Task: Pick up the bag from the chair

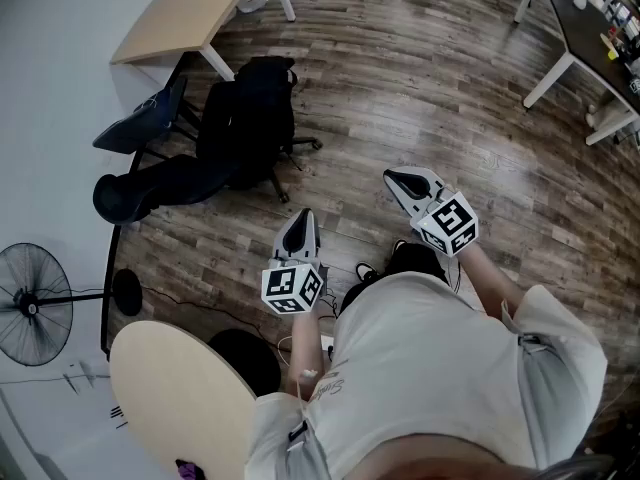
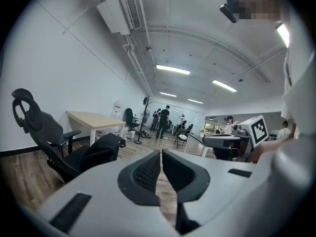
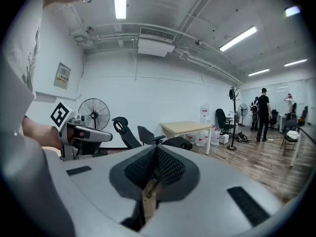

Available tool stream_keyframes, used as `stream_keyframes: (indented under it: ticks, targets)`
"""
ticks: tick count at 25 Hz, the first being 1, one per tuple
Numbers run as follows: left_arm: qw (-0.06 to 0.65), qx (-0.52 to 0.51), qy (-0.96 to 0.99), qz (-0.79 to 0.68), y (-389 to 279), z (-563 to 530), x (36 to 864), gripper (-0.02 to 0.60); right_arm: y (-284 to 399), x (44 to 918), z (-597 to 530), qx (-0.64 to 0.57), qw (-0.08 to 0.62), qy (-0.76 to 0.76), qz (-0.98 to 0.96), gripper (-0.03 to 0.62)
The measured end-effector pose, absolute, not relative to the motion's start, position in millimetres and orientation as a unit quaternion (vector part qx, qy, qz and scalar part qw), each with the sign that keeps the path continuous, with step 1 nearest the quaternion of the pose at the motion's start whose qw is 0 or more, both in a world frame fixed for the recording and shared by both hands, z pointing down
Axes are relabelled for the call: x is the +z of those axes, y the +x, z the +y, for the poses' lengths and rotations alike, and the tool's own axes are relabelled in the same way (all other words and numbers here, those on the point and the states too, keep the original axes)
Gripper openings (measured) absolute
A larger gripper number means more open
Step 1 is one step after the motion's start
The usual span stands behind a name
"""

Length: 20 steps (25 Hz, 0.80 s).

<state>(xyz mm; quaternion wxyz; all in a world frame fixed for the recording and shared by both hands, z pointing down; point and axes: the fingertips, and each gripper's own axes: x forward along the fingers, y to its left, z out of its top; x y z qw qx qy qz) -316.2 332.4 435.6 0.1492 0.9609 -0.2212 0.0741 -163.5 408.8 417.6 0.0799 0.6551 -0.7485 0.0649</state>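
Observation:
In the head view a black bag sits on the seat of a reclined black office chair, at the upper left. My left gripper is shut and empty, held over the floor well short of the chair. My right gripper is also shut and empty, further right and a little ahead. The left gripper view shows the bag on the chair, left of the closed left gripper. In the right gripper view the bag and chair stand beyond the closed right gripper.
A light wooden desk stands behind the chair by the wall. A floor fan and a round tabletop are at the lower left. A dark-topped table fills the upper right. Several people stand far down the room.

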Motion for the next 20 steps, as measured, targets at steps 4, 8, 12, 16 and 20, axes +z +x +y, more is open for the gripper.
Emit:
stream_keyframes:
  ticks: [4, 8, 12, 16, 20]
  targets:
    - [0.149, 0.074, 0.963, -0.214, -316, 331, 433, 0.023, -164, 414, 408, 0.067, 0.069, 0.661, -0.744, -0.005]
    - [0.145, 0.069, 0.964, -0.213, -314, 327, 428, 0.022, -158, 409, 407, 0.063, 0.063, 0.669, -0.738, -0.005]
    - [0.154, 0.071, 0.963, -0.209, -310, 325, 432, 0.023, -153, 410, 410, 0.066, 0.071, 0.673, -0.734, -0.005]
    - [0.163, 0.084, 0.964, -0.192, -296, 329, 443, 0.021, -141, 426, 419, 0.086, 0.081, 0.679, -0.725, -0.005]
    - [0.171, 0.102, 0.962, -0.186, -277, 323, 458, 0.022, -127, 447, 420, 0.107, 0.094, 0.678, -0.721, -0.005]
